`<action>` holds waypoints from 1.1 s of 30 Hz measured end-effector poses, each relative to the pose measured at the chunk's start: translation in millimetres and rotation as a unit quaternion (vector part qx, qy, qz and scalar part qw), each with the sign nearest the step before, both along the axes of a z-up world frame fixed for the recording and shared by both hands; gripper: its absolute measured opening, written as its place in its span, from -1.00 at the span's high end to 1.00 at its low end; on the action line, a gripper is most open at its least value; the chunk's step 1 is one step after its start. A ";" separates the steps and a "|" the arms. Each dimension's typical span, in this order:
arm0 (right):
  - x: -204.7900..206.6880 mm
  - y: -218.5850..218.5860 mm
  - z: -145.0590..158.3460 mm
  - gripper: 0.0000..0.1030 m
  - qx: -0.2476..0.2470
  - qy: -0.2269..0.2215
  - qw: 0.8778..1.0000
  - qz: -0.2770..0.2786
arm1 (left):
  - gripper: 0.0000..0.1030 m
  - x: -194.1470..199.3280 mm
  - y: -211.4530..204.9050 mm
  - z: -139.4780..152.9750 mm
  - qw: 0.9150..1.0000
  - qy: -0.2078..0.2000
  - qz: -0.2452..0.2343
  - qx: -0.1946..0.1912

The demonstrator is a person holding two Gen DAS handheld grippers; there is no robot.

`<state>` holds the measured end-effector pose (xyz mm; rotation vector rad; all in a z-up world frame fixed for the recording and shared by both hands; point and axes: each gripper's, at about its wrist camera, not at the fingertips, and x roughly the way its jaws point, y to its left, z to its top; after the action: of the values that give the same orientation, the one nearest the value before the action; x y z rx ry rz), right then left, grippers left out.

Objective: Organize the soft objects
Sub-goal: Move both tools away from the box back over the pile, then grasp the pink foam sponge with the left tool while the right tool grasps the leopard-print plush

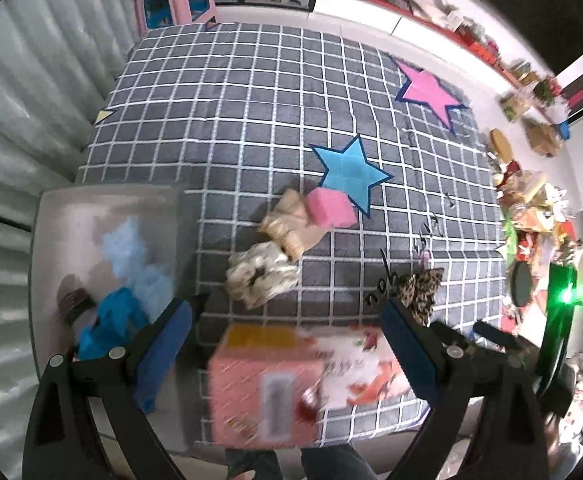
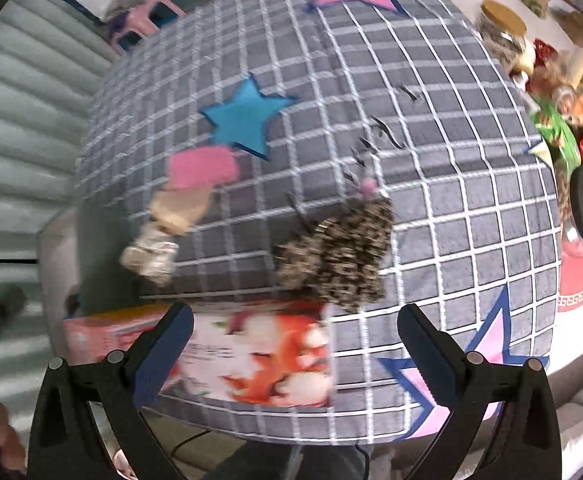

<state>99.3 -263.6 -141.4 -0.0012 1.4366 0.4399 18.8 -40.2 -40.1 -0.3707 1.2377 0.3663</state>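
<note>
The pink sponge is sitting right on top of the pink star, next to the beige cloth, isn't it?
Not quite. The pink sponge sits at the tip of the blue star, not the pink star, which lies far off across the blanket. It is next to the beige cloth. The left wrist view shows this.

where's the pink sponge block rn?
The pink foam sponge block lies on the grey checked mat, touching the blue star patch, against the beige cloth bundle.
</note>
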 end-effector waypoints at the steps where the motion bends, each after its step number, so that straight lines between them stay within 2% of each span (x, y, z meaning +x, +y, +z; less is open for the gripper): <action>1: 1.5 -2.8 -3.6 -1.00 -0.003 0.001 1.000 0.001 | -0.88 13.7 -6.5 -5.2 1.000 0.008 -0.001 0.009; 5: 13.1 -5.0 -28.8 -1.00 -0.005 0.015 1.000 0.013 | -0.87 53.6 -22.4 -29.6 0.999 0.041 0.004 0.024; 12: 29.7 3.8 -62.1 -1.00 0.003 0.030 0.999 0.034 | -0.87 117.5 -34.4 -89.1 0.992 0.113 0.023 0.046; 17: 37.4 5.7 -75.8 -1.00 0.005 0.033 0.999 0.034 | -0.88 142.1 -35.9 -124.7 0.986 0.150 0.029 0.069; 21: 40.3 9.3 -84.9 -1.00 -0.002 0.029 0.999 0.045 | -0.87 154.8 -36.7 -146.2 0.977 0.181 0.032 0.109; 24: 40.4 9.6 -88.2 -1.00 -0.003 0.025 0.998 0.053 | -0.87 161.2 -34.6 -158.2 0.972 0.199 0.038 0.116; 25: 40.3 9.1 -88.3 -0.89 -0.004 0.021 0.998 0.054 | -0.86 162.8 -34.1 -161.5 0.971 0.203 0.040 0.117; 26: 40.6 8.6 -88.3 -0.54 -0.005 0.019 0.998 0.055 | -0.83 164.5 -33.8 -164.7 0.970 0.208 0.041 0.120; 28: 40.6 6.1 -89.0 -0.09 -0.006 0.020 0.998 0.060 | -0.74 168.3 -34.2 -169.5 0.966 0.220 0.040 0.127; 29: 40.0 5.1 -88.9 0.06 -0.005 0.020 0.998 0.063 | -0.61 170.1 -34.1 -171.8 0.965 0.225 0.040 0.130; 30: 38.8 3.8 -88.4 0.09 -0.002 0.020 0.998 0.067 | -0.37 171.4 -34.0 -173.6 0.964 0.228 0.038 0.130; 31: 36.6 -2.2 -88.5 0.13 0.000 0.021 0.997 0.069 | -0.24 172.3 -34.4 -175.0 0.964 0.230 0.035 0.127; 32: 36.9 -8.4 -87.1 0.15 0.004 0.022 0.997 0.070 | 0.11 174.2 -36.6 -176.8 0.964 0.232 0.033 0.127; 33: 37.9 -14.4 -85.0 0.15 0.008 0.022 0.997 0.069 | 0.32 174.7 -37.8 -176.2 0.964 0.232 0.030 0.128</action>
<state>137.2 -278.1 -226.3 -0.0790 1.4814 0.5679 193.4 -78.0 -216.3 -0.0997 1.6150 0.6853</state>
